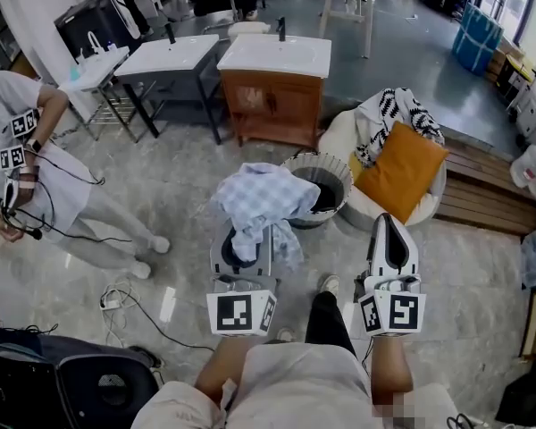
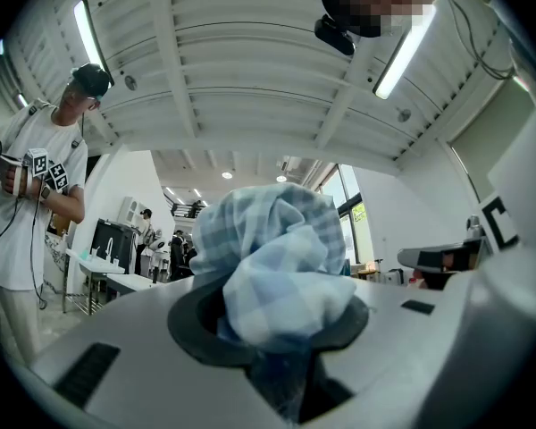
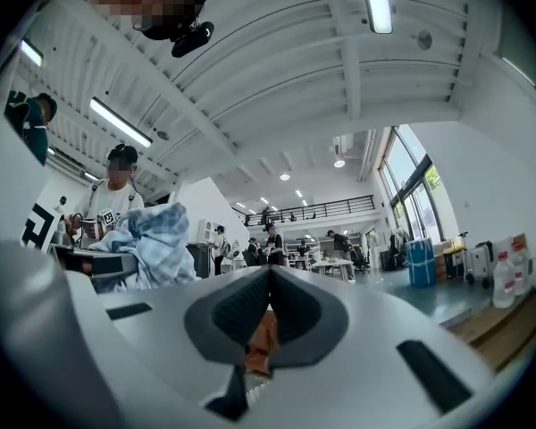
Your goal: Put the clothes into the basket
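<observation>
Left tool (image 1: 244,242): its jaws are clamped on the checked cloth (image 1: 261,199), and it lies about level, on the left of the right tool (image 1: 390,226).
Checked cloth: a blue-and-white bundle that rises out of the left tool's jaws and covers their tips. One part hangs down at the tool's right side. It is in the air, not in the basket (image 1: 342,172).
Right tool: its jaws are together at the tips with nothing clamped. It is apart from the cloth, on its right side.
Basket: round with a striped wall and a dark inside. It stands on the floor just beyond the cloth, which overlaps its near left rim in the head view.
Orange cushion (image 1: 400,172): it leans on a white seat (image 1: 338,137) just right of the basket, ahead of the right tool.
Sink cabinet (image 1: 272,105): wooden with a white top, farther behind the basket.
Person (image 1: 45,181): in white clothes at the far left, well apart.
</observation>
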Tool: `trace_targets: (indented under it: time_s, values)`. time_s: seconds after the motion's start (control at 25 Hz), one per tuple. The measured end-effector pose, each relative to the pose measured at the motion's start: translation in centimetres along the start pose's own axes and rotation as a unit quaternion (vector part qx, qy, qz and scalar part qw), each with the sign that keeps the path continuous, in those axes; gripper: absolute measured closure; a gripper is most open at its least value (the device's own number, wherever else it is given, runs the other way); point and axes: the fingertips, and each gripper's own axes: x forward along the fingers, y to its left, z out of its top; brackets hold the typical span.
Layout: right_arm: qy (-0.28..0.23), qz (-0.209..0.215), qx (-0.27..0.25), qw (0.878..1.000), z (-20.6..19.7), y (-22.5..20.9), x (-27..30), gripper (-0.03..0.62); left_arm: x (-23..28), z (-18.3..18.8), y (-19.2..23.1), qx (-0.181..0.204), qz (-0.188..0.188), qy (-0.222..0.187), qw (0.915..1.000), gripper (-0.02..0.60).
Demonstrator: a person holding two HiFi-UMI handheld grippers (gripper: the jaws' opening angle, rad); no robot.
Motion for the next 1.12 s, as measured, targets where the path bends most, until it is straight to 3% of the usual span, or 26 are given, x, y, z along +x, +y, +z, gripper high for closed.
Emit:
trace_targets:
  time_s: [0.36, 1.12]
  values:
    - [0.007, 0.006, 0.009, 1.000, -1.9, -3.0, 5.8, 0.605, 5.8, -1.8, 0.2, -0.004, 0.006, 0.011, 0.9999, 0.443]
    - [0.025, 0.042, 0.020, 0.999, -6.2, -17.9, 22.4, 0.605, 26.7, -5.6, -5.1, 0.015, 0.040, 0.028, 0.9987, 0.443]
